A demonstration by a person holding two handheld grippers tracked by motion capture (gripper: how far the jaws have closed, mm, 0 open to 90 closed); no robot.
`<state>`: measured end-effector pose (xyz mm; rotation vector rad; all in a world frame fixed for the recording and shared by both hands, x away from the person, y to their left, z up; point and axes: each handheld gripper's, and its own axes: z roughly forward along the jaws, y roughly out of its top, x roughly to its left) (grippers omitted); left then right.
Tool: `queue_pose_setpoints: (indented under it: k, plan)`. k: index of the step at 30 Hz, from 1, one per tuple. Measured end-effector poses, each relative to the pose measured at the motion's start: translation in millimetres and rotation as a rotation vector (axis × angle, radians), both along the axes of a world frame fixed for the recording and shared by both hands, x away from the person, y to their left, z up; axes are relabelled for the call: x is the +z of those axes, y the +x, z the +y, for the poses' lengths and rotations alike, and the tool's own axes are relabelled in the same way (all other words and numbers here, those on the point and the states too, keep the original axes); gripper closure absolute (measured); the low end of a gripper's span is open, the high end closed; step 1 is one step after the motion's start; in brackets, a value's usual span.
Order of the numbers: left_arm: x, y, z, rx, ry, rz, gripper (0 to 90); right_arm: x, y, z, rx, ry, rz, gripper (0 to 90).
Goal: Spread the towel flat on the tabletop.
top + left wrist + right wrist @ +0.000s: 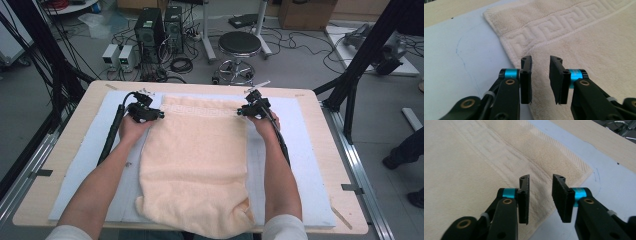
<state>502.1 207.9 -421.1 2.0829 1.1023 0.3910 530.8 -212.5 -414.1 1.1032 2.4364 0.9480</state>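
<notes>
left gripper (540, 75): jaws parted, gripping nothing, over the towel's (195, 165) left edge near its far corner | right gripper (540, 195): jaws parted, nothing clamped, towel's right edge below them | towel: flat on pale blue mat (305, 150), patterned border ahead of both grippers

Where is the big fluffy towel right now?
In the high view the towel lies flat in the middle of the pale blue mat, its patterned far edge between the left gripper and the right gripper.

Stool (239, 46), computer towers (159, 26) beyond table (310, 100).
</notes>
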Motion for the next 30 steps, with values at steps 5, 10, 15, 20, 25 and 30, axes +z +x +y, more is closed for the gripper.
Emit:
queue_pose_setpoints:
  k: [5,10,15,20,25,30]
  plan:
    - [3.6,-9.1,-1.1,-0.036,-0.033,-0.004,64.7,3.7,-9.5,1.8,0.038,0.015,0.005,55.5]
    - [8.6,-26.7,4.2,-0.065,-0.068,-0.017,60.4,10.2,-20.1,4.7,0.085,0.025,0.043,47.5]
    - [16.6,-51.0,11.8,-0.092,-0.089,-0.043,57.9,22.9,-35.2,11.8,0.121,0.031,0.036,45.2]
    - [22.0,-78.7,15.4,-0.121,-0.11,-0.074,55.9,29.5,-62.1,14.4,0.148,0.06,-0.025,44.6]
    - [25.5,-108.1,19.3,-0.173,-0.121,-0.091,53.8,32.9,-95.6,15.4,0.202,0.096,-0.063,43.9]
    - [25.2,-138.0,22.9,-0.217,-0.135,-0.11,52.9,37.6,-130.1,14.9,0.248,0.119,-0.096,42.7]
